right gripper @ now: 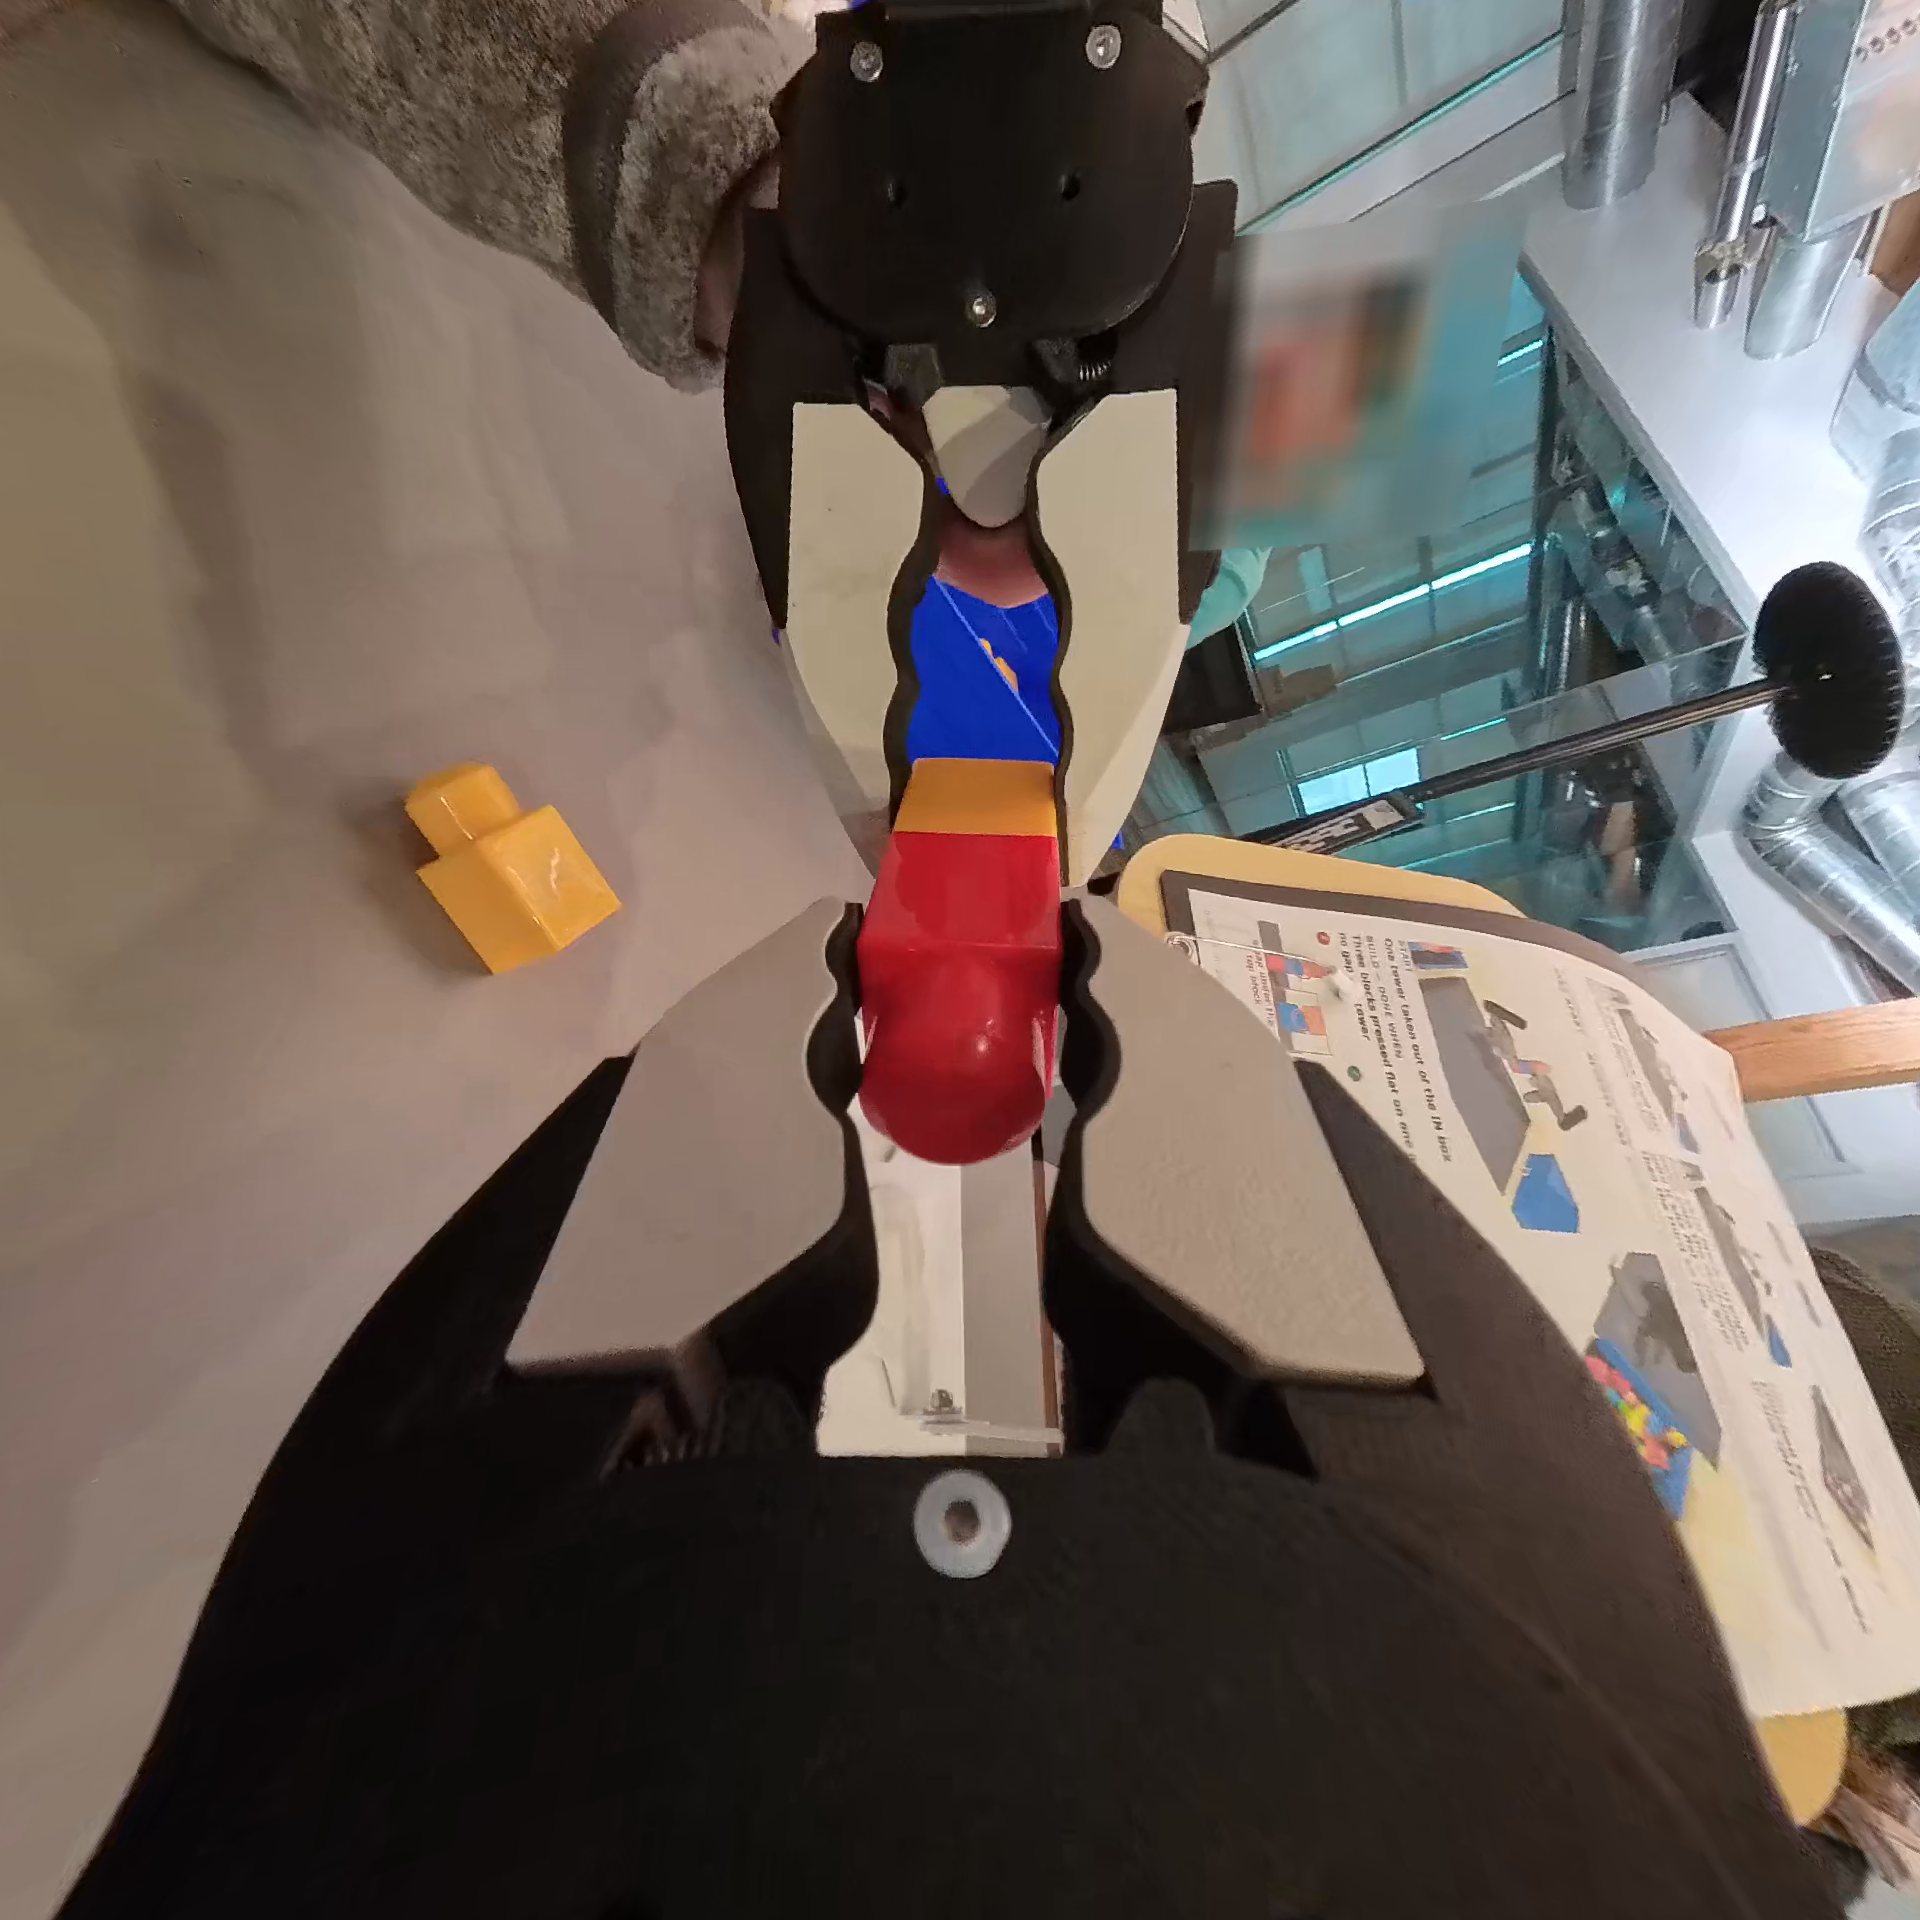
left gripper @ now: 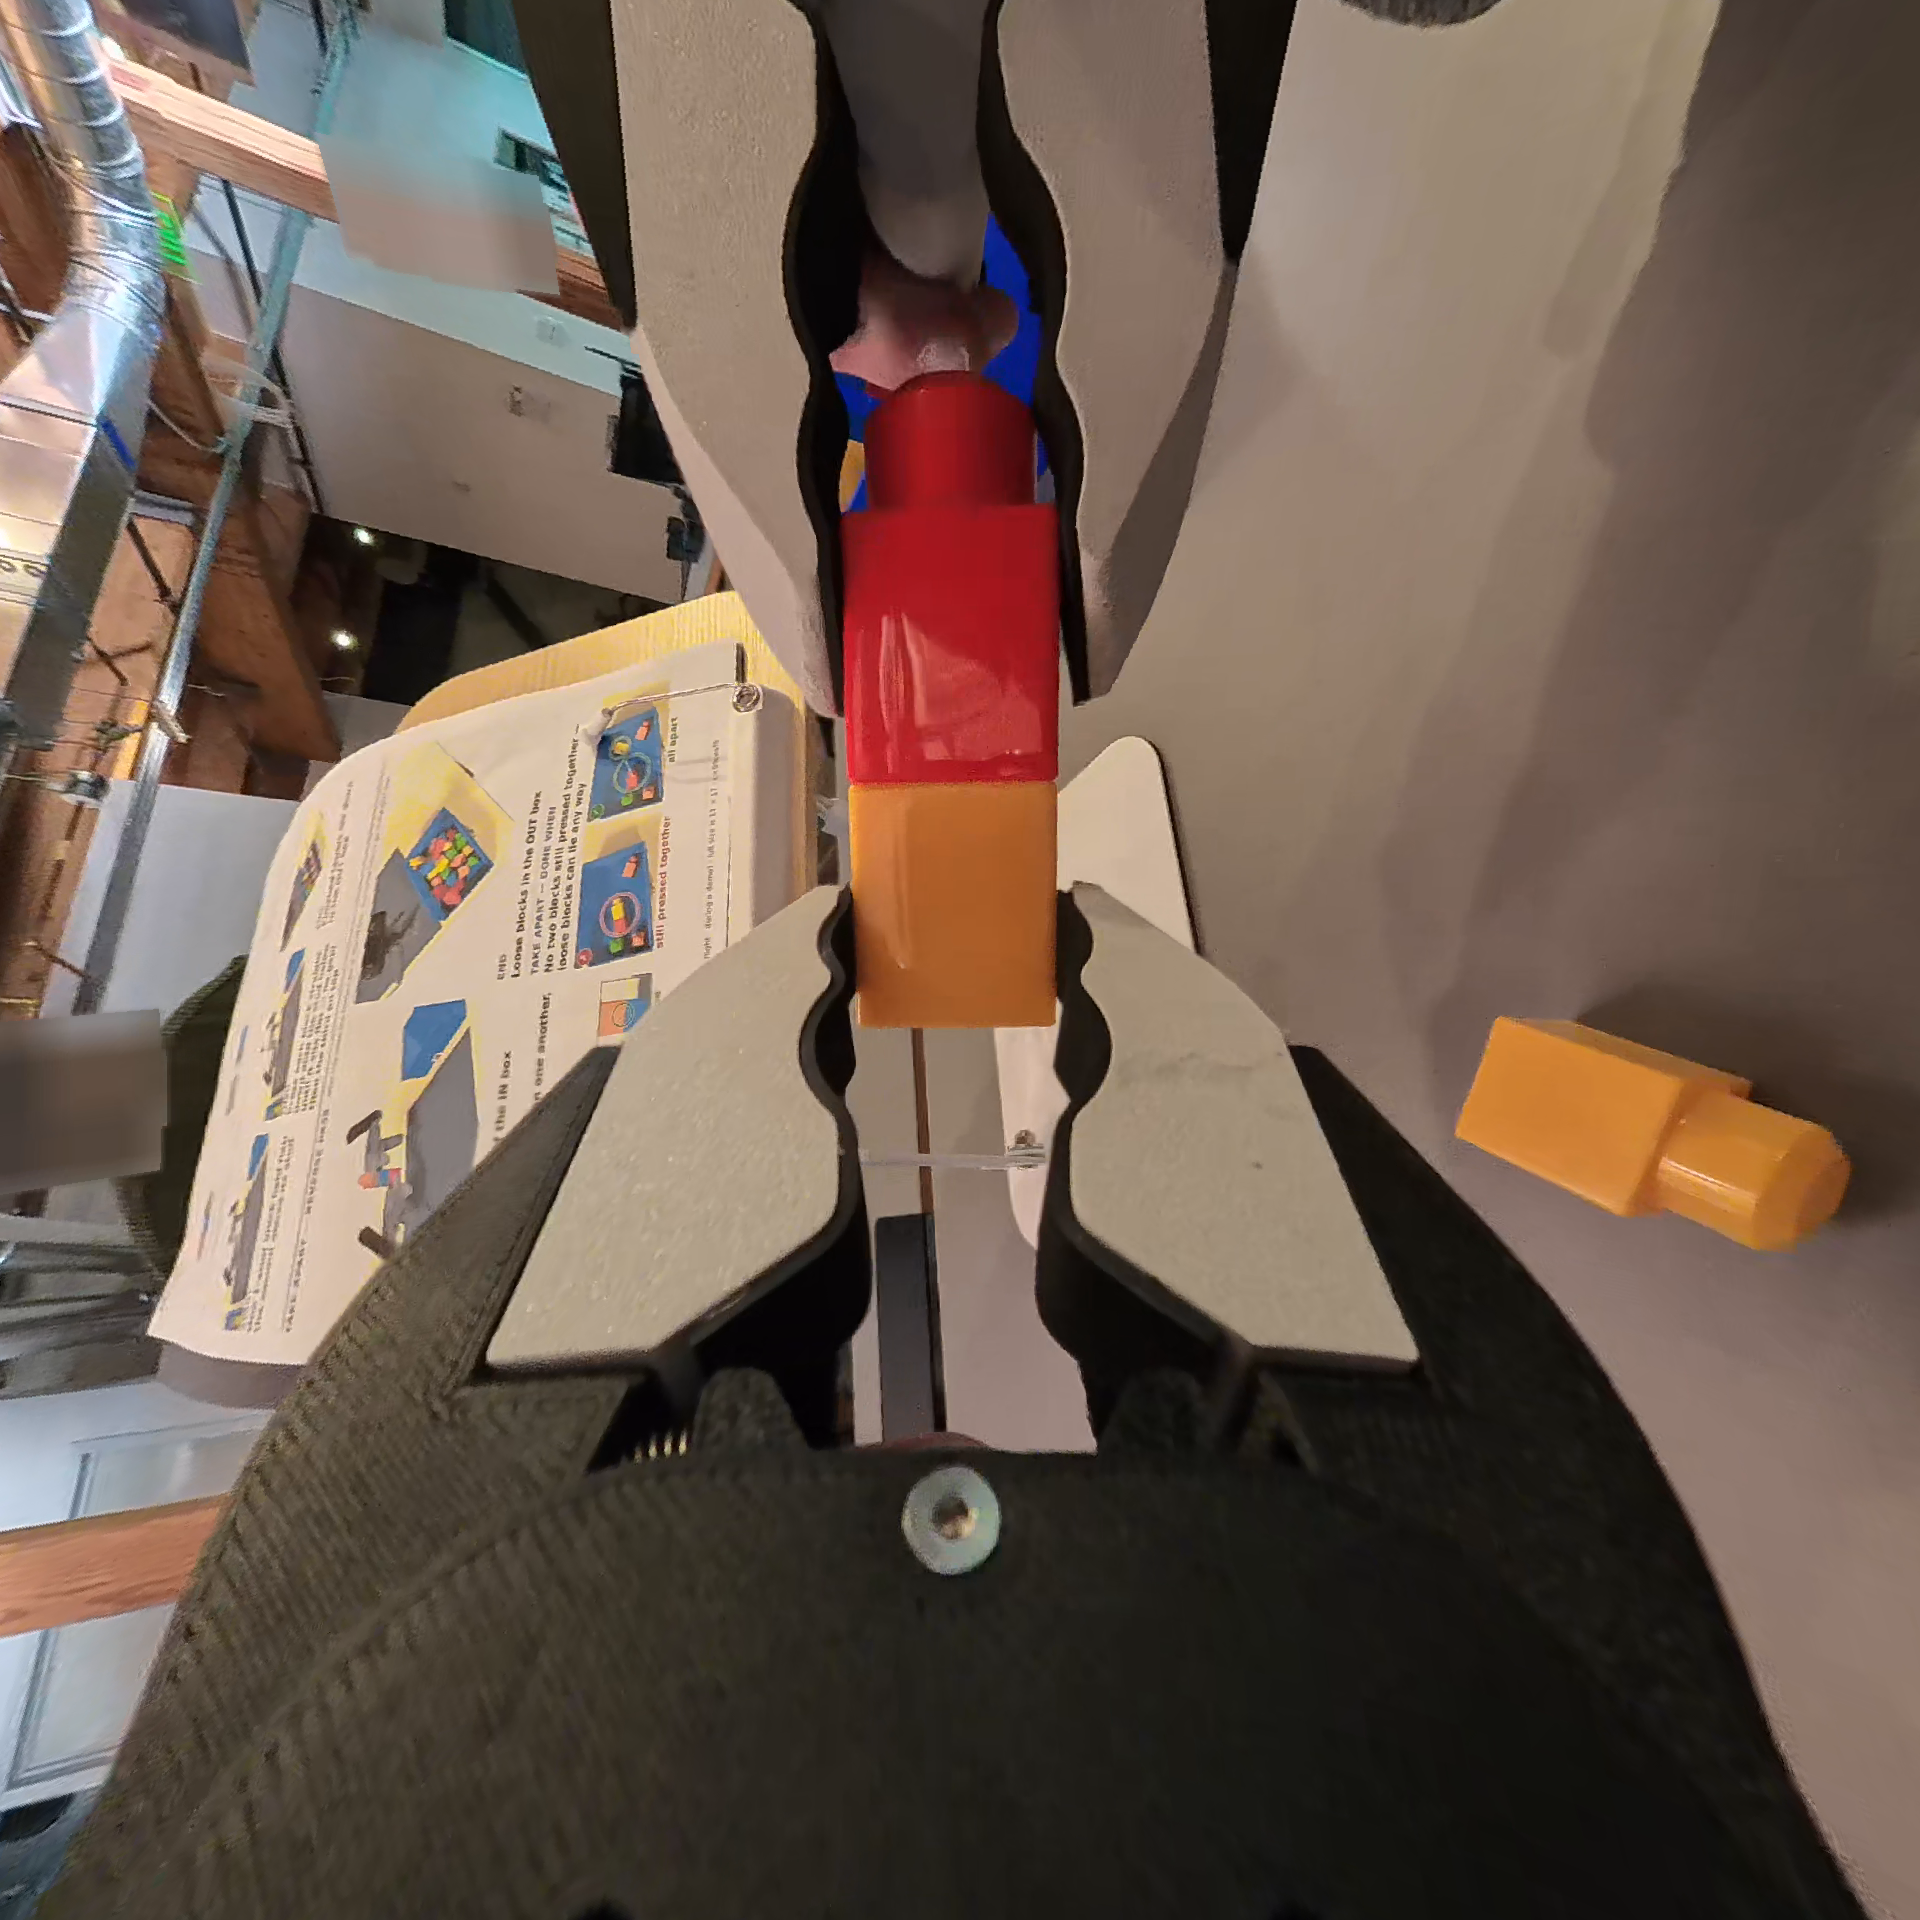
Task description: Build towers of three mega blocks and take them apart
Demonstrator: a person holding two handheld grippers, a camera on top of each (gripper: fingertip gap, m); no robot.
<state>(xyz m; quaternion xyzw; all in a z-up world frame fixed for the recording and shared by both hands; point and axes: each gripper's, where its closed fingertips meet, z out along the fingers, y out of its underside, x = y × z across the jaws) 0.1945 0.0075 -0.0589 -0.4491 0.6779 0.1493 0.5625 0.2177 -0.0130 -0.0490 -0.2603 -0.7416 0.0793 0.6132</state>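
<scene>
A grey tabletop point(left gripper: 1558, 520) is lying under both claws. The left claw point(left gripper: 954, 966) is clamping the orange block point(left gripper: 951, 894); the right claw point(right gripper: 961, 997) is clamping the red block point(right gripper: 961, 935) joined to it. A spare orange block point(right gripper: 509, 868) is lying nearby. A skewed pull risks either block slipping free.

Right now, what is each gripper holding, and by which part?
The left gripper grips the orange block by its side faces. The right gripper grips the joined red block by its sides.
</scene>
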